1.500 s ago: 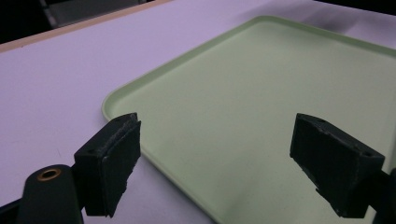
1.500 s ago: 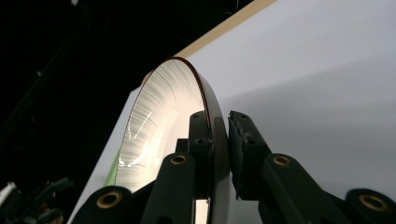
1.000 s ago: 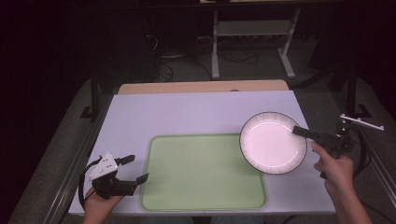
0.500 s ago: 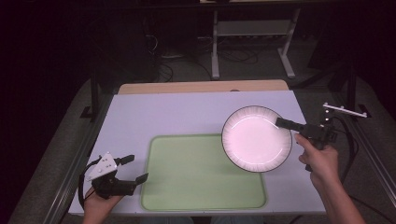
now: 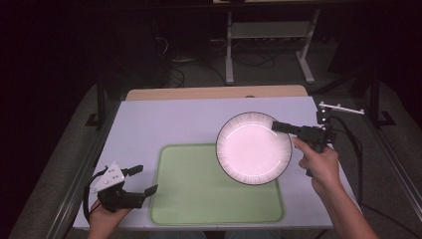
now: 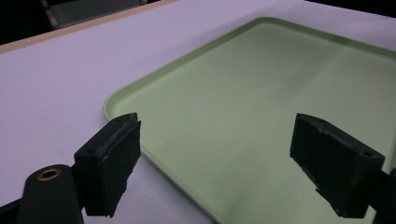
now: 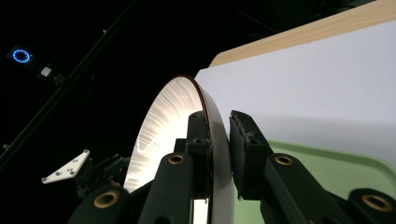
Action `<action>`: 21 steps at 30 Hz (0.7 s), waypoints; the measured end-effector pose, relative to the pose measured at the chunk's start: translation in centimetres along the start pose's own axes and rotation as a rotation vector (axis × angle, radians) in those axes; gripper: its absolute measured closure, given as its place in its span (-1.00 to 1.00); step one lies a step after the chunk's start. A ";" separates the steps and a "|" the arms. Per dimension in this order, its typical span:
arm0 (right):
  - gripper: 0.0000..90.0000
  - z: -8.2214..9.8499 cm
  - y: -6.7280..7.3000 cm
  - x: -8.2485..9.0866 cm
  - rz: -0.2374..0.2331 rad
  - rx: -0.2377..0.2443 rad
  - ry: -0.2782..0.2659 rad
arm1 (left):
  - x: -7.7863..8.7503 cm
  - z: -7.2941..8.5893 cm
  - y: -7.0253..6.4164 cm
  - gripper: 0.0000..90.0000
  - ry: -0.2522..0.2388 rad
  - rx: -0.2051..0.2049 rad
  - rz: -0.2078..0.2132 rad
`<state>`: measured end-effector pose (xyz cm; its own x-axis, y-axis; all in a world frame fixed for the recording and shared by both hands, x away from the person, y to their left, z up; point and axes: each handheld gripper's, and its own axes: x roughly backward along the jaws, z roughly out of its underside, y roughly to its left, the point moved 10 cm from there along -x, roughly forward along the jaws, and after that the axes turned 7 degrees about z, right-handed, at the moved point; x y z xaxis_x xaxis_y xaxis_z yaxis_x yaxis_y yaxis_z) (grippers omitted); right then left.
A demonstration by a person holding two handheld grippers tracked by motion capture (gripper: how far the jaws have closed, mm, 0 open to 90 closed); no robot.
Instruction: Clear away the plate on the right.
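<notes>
The plate (image 5: 254,148) has swung left across the frame, now over the green tray's (image 5: 199,199) upper right corner. At lower left the left gripper (image 5: 142,180) waits, jaws spread wide. The right gripper (image 5: 279,126) clamps the plate's rim; set-down looks likely.

You hold a white plate (image 5: 254,148) with a dark brown rim and fine radial streaks between your right gripper's (image 7: 219,140) black jaws. Before your left gripper (image 6: 215,163) lies a pale green tray (image 6: 261,107) on a lilac-white table (image 5: 164,124).
</notes>
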<state>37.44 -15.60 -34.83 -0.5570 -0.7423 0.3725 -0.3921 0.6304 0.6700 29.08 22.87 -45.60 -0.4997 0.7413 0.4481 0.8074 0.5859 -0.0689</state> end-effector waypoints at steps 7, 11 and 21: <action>0.73 -0.1 1.2 -1.6 -0.011 0.017 0.014 | 0.0 0.0 0.0 -0.65 0.000 0.001 -0.001; 0.73 0.2 2.0 -2.8 -0.024 0.018 0.032 | 0.0 0.0 0.1 -0.65 -0.002 0.002 -0.001; 0.72 1.6 2.8 -6.6 -0.031 0.022 0.078 | 0.1 0.0 0.1 -0.65 -0.005 0.002 -0.001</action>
<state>38.83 -8.54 -36.47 -0.4856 -0.7766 0.4014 -0.4246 0.6109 0.6682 29.09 23.01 -45.52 -0.5019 0.7427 0.4433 0.8065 0.5871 -0.0703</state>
